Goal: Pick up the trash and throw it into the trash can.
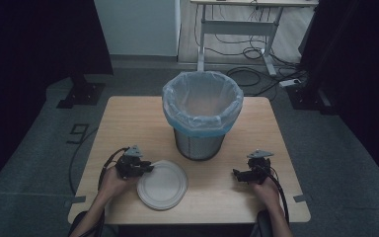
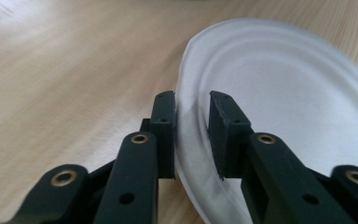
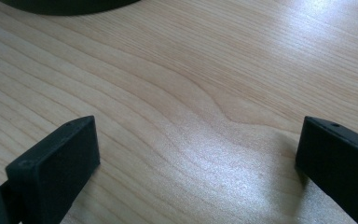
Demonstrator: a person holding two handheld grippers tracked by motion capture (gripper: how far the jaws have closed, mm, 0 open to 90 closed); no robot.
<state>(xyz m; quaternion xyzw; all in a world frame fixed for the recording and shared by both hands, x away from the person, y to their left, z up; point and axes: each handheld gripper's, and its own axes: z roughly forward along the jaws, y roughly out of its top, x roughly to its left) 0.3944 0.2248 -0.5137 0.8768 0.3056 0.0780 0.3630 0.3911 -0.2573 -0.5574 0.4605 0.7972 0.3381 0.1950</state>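
The round white paper plate (image 1: pixel 162 184) lies flat on the pale wooden counter (image 1: pixel 128 118), near its front edge and left of centre, in front of the bin. At its left rim sits the left gripper (image 1: pixel 149 168); in the left gripper view (image 2: pixel 192 135) the jaws straddle the raised rim with a narrow gap between them, one pad against the outer edge, the other just clear of the inner slope, so the pinch does not look complete. The step in hand seems to be grasping the plate; next the jaws need to nip the rim firmly, then lift and carry it toward the black mesh bin with its clear bag liner (image 1: pixel 202 113) at the middle of the counter. To the right, the right gripper (image 1: pixel 236 174) rests on the counter, its jaws spread wide (image 3: pixel 196 154) over bare wood. Count: one plate, one bin, two grippers.
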